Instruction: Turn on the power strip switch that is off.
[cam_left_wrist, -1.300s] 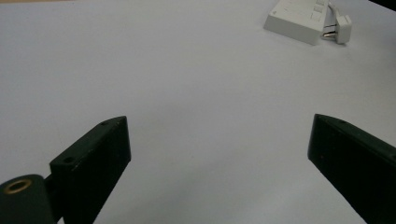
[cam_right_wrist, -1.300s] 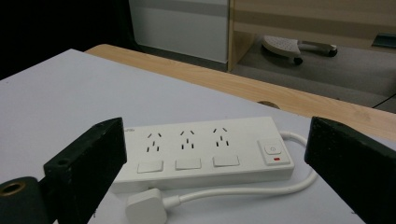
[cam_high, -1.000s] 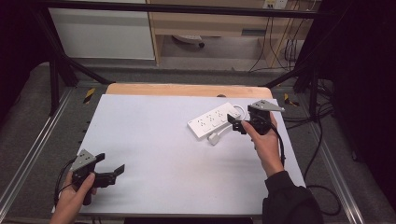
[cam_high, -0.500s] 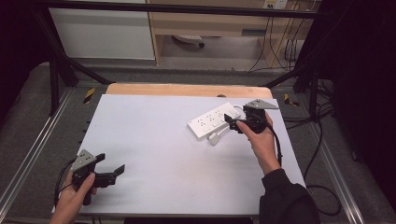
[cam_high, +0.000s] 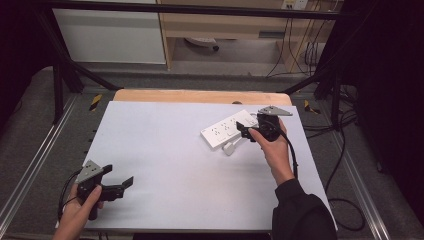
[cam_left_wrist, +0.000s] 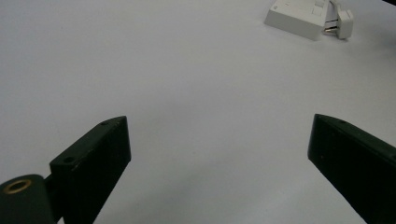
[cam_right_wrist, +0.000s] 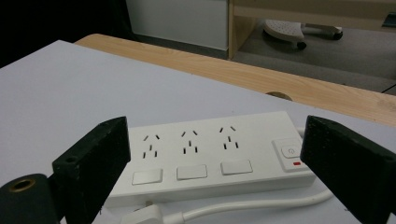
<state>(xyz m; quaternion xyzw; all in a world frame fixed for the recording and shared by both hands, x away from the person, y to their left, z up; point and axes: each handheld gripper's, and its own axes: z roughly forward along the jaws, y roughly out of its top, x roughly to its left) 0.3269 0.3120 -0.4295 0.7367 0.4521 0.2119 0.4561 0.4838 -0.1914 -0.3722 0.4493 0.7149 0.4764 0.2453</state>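
Note:
A white power strip (cam_high: 228, 129) lies on the white table sheet at the right of centre, with sockets, switches and a red-marked button (cam_right_wrist: 290, 154). Its white plug (cam_high: 230, 147) and cable (cam_right_wrist: 243, 205) rest on the near side of it. My right gripper (cam_high: 243, 132) hovers just over the strip's right end, jaws open with the strip (cam_right_wrist: 205, 151) between and beyond them. My left gripper (cam_high: 122, 184) sits low at the table's near-left corner, open over bare sheet, the strip (cam_left_wrist: 299, 16) and plug (cam_left_wrist: 344, 23) far off.
The white sheet (cam_high: 165, 150) covers a wooden tabletop whose far edge (cam_high: 200, 96) shows. Black frame bars, cables and a white cabinet (cam_high: 110, 35) stand beyond the table. A chair base (cam_right_wrist: 303, 30) sits on the floor behind.
The right gripper has crept slightly left over the power strip's end. The left gripper has stayed where it was.

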